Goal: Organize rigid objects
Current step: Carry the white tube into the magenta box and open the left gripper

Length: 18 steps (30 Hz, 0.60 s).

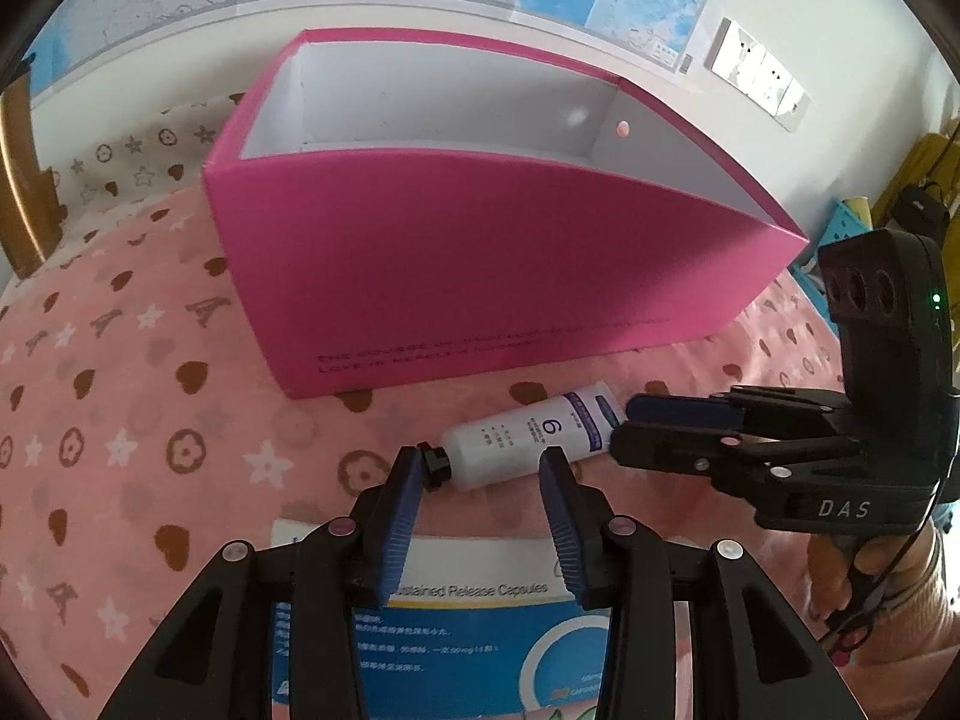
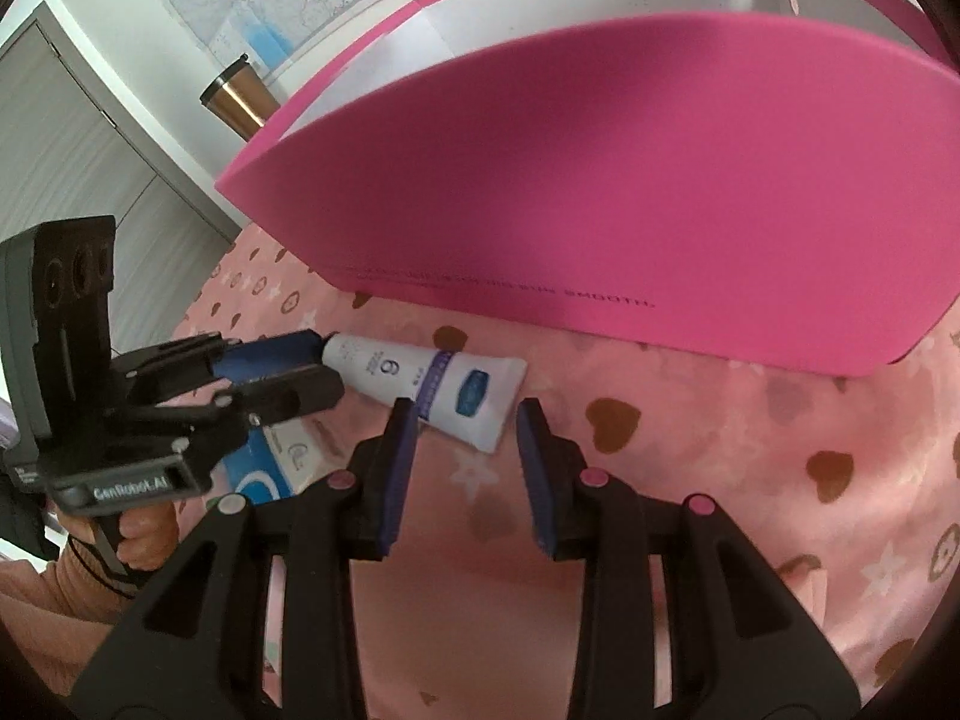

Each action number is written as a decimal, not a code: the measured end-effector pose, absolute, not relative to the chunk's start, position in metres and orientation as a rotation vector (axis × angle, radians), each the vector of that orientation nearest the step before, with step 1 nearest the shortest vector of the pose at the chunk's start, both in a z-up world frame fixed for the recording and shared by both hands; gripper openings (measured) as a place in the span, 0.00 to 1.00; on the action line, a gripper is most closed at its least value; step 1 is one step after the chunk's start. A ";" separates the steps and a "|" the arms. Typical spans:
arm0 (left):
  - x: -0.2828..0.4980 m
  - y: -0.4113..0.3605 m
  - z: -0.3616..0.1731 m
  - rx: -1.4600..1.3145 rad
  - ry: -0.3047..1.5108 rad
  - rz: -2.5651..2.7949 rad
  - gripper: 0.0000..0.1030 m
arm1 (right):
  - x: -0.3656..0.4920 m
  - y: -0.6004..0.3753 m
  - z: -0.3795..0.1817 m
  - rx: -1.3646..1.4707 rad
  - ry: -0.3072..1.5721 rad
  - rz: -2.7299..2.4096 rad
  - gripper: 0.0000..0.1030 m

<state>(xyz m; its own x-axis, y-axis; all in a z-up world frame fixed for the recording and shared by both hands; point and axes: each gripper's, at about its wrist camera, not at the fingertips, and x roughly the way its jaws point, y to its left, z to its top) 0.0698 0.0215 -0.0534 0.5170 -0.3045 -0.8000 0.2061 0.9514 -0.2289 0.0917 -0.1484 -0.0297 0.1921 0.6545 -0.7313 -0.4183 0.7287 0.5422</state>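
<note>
One magenta open-topped cardboard box [image 1: 480, 252] is standing on a pink heart-and-star patterned cloth [image 1: 120, 420], with a blue-and-white capsule carton [image 1: 480, 630] lying flat before it under the left gripper [image 1: 480, 468]. A white number-6 tube [image 1: 528, 438] is lying between box and carton, its black cap [image 1: 433, 465] touching the left gripper's spread fingers. The right gripper [image 2: 465, 420], also gaping, is reaching over the tube's crimped end.

White tube [image 1: 528, 438] flat by pink box [image 1: 480, 258]
</note>
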 end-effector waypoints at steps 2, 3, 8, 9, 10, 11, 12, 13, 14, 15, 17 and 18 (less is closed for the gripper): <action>0.069 0.019 -0.053 -0.097 0.978 -0.299 0.40 | 0.091 -0.146 -0.029 0.238 1.143 0.760 0.37; 0.069 0.019 -0.053 -0.099 0.977 -0.299 0.41 | 0.090 -0.146 -0.029 0.234 1.140 0.759 0.37; 0.066 0.016 -0.052 -0.116 0.979 -0.316 0.42 | 0.086 -0.151 -0.027 0.254 1.130 0.751 0.41; 0.065 0.015 -0.052 -0.115 0.977 -0.318 0.42 | 0.084 -0.153 -0.025 0.255 1.122 0.747 0.41; 0.064 0.014 -0.051 -0.116 0.976 -0.322 0.42 | 0.082 -0.156 -0.023 0.255 1.114 0.745 0.41; 0.063 0.012 -0.051 -0.121 0.974 -0.333 0.42 | 0.080 -0.157 -0.020 0.255 1.108 0.741 0.41; 0.062 0.010 -0.050 -0.125 0.973 -0.341 0.42 | 0.077 -0.161 -0.017 0.254 1.098 0.733 0.41; 0.061 0.007 -0.049 -0.124 0.970 -0.347 0.42 | 0.075 -0.163 -0.015 0.254 1.092 0.729 0.41; 0.060 0.004 -0.046 -0.120 0.965 -0.356 0.42 | 0.074 -0.167 -0.012 0.259 1.085 0.726 0.41; 0.059 0.002 -0.044 -0.119 0.959 -0.365 0.42 | 0.072 -0.171 -0.009 0.262 1.078 0.723 0.41; 0.057 -0.004 -0.039 -0.118 0.947 -0.383 0.42 | 0.067 -0.178 -0.002 0.264 1.060 0.712 0.41; 0.056 -0.007 -0.035 -0.114 0.940 -0.390 0.42 | 0.065 -0.182 0.002 0.264 1.051 0.705 0.41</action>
